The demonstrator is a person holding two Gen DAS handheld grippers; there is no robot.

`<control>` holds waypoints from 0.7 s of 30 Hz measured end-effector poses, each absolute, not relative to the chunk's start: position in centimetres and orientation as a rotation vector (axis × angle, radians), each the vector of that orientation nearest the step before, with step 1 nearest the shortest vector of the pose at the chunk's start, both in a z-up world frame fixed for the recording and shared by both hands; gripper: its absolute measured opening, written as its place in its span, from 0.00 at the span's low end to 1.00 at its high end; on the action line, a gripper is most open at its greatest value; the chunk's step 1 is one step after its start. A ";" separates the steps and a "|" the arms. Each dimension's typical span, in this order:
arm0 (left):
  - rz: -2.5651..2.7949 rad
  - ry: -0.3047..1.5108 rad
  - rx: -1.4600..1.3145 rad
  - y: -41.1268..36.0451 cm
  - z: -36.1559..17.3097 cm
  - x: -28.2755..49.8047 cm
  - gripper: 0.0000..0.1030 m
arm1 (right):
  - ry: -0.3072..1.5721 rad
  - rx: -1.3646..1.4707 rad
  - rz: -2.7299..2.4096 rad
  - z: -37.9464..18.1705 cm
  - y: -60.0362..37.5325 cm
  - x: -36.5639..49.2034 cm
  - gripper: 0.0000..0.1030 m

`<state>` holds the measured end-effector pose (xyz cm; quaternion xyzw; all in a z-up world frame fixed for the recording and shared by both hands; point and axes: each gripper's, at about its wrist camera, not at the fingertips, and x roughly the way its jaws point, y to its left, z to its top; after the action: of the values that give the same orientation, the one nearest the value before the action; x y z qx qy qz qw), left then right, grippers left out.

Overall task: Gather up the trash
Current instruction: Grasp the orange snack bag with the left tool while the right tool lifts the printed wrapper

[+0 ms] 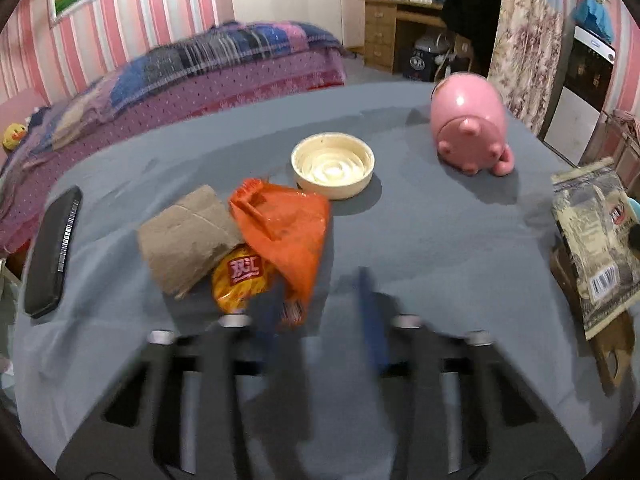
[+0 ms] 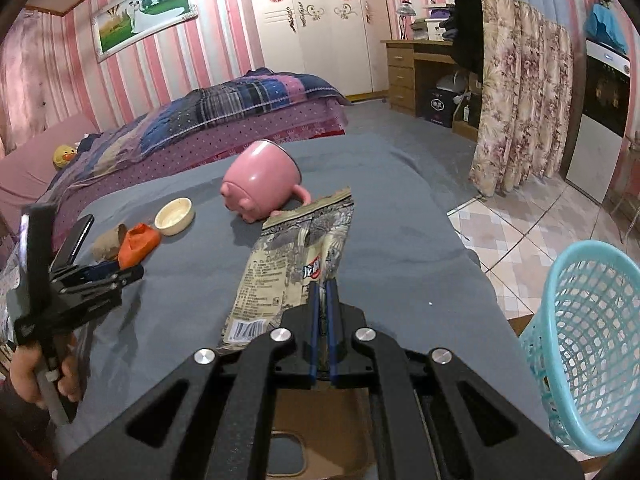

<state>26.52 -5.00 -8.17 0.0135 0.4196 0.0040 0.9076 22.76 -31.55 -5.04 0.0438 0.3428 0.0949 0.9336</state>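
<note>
My right gripper is shut on a beige printed snack bag, held over the grey table; the bag also shows in the left wrist view. My left gripper is open, its left finger against a yellow snack packet. An orange plastic bag and crumpled brown paper lie right beside the packet. The left gripper also shows in the right wrist view, next to the orange bag.
A pink pig-shaped mug lies on its side, and a cream lid sits mid-table. A black phone lies at the left edge. A turquoise mesh basket stands on the floor to the right. A bed lies behind.
</note>
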 end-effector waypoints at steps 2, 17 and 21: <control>-0.014 0.858 0.018 -5.2 -7.8 26.4 0.00 | 0.698 0.087 0.192 -4.9 -31.8 22.7 0.04; -0.182 0.649 0.063 -12.4 0.1 21.7 0.00 | 0.654 0.136 0.128 -4.0 -37.2 21.0 0.04; -0.204 0.638 0.071 -14.3 1.1 21.9 0.00 | 0.640 0.160 0.105 -3.8 -39.3 20.5 0.04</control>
<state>21.92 -14.27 1.06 0.0349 0.3132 -0.1002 0.9437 20.46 -39.31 -3.78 0.0786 0.3143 0.0516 0.9446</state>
